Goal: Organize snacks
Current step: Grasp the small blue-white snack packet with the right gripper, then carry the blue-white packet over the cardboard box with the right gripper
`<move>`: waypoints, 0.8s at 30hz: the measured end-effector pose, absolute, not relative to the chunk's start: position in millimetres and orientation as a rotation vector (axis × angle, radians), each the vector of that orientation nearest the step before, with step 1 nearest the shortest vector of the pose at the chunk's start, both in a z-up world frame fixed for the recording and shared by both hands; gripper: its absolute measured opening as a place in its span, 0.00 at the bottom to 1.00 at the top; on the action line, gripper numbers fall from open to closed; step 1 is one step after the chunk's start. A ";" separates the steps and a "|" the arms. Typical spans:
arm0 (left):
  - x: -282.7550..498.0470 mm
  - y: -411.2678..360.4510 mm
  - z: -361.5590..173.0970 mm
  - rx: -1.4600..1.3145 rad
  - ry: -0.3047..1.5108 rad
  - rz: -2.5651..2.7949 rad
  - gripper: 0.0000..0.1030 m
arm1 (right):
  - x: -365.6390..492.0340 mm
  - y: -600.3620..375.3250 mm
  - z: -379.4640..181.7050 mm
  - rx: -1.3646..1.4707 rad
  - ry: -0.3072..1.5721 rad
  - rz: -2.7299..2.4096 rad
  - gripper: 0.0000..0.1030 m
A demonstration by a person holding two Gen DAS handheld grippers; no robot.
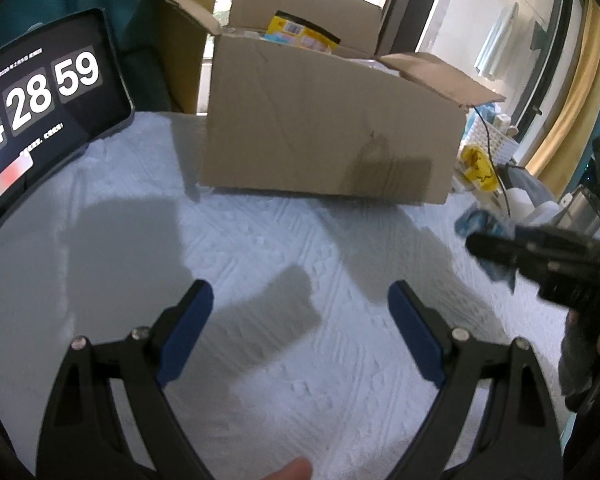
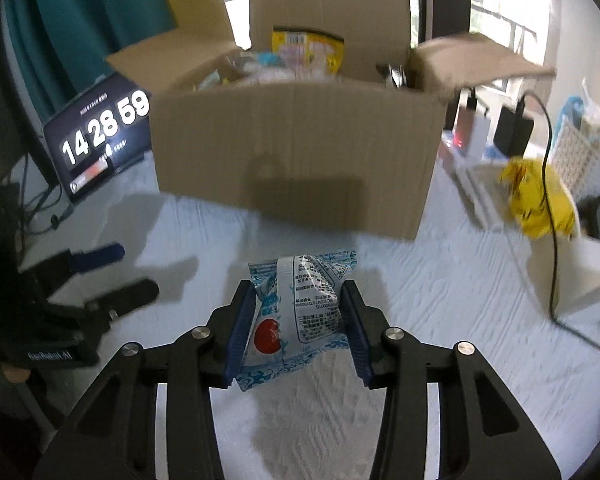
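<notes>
My right tool is clamped on the blue snack packet, lifted above the desk before the cardboard box, to drop it inside. My left tool waits apart, empty.

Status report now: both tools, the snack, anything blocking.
Left tool open, empty. Right tool shut on blue snack packet. Cardboard box ahead, flaps open. Path clear.
</notes>
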State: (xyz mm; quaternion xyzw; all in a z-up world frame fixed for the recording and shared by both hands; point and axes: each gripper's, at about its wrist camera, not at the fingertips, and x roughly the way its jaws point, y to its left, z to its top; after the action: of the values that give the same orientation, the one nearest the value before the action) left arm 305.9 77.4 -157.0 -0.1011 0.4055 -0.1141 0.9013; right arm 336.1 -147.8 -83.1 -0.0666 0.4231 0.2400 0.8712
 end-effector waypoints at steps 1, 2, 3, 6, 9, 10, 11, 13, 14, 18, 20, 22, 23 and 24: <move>306.3 78.5 -155.3 -0.213 0.836 -0.236 0.88 | 338.0 -146.7 -78.2 -0.140 0.873 0.504 0.45; 306.9 78.6 -153.9 -0.213 0.834 -0.234 0.88 | 340.1 -145.5 -72.9 -0.142 0.861 0.508 0.45; 307.4 79.2 -151.3 -0.213 0.832 -0.232 0.88 | 342.0 -144.1 -68.9 -0.144 0.851 0.511 0.45; 307.7 81.5 -141.3 -0.212 0.822 -0.235 0.88 | 347.1 -142.4 -53.2 -0.150 0.810 0.526 0.45; 307.9 84.0 -127.0 -0.203 0.799 -0.231 0.88 | 353.3 -139.4 -40.6 -0.150 0.776 0.540 0.45; 308.0 84.6 -120.5 -0.194 0.786 -0.227 0.88 | 355.1 -138.5 -37.2 -0.150 0.768 0.545 0.45; 308.9 85.0 -115.8 -0.184 0.775 -0.224 0.88 | 357.6 -137.1 -32.9 -0.153 0.758 0.550 0.45; 309.5 86.2 -104.8 -0.155 0.753 -0.212 0.88 | 361.8 -134.5 -24.5 -0.158 0.739 0.562 0.45; 310.4 86.8 -101.1 -0.146 0.747 -0.207 0.88 | 362.5 -133.7 -21.9 -0.162 0.731 0.567 0.45; 314.7 93.5 -81.8 -0.112 0.711 -0.176 0.88 | 371.2 -128.7 -9.4 -0.176 0.697 0.584 0.45; 317.8 96.1 -71.6 -0.099 0.694 -0.165 0.88 | 375.4 -126.6 -2.6 -0.177 0.679 0.591 0.45; 323.9 99.0 -61.1 -0.084 0.678 -0.153 0.88 | 379.1 -125.2 2.9 -0.173 0.662 0.599 0.45; 325.8 100.7 -56.6 -0.081 0.670 -0.147 0.88 | 381.0 -124.4 5.5 -0.169 0.655 0.603 0.45; 328.0 102.1 -52.4 -0.080 0.663 -0.145 0.88 | 383.8 -123.1 8.8 -0.166 0.647 0.607 0.45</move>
State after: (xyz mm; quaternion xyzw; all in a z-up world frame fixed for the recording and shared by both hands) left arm 328.0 102.1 -52.4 -0.0392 0.3249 -0.0711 0.9422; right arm 383.8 -123.1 8.8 -0.0801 0.3126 0.2935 0.8999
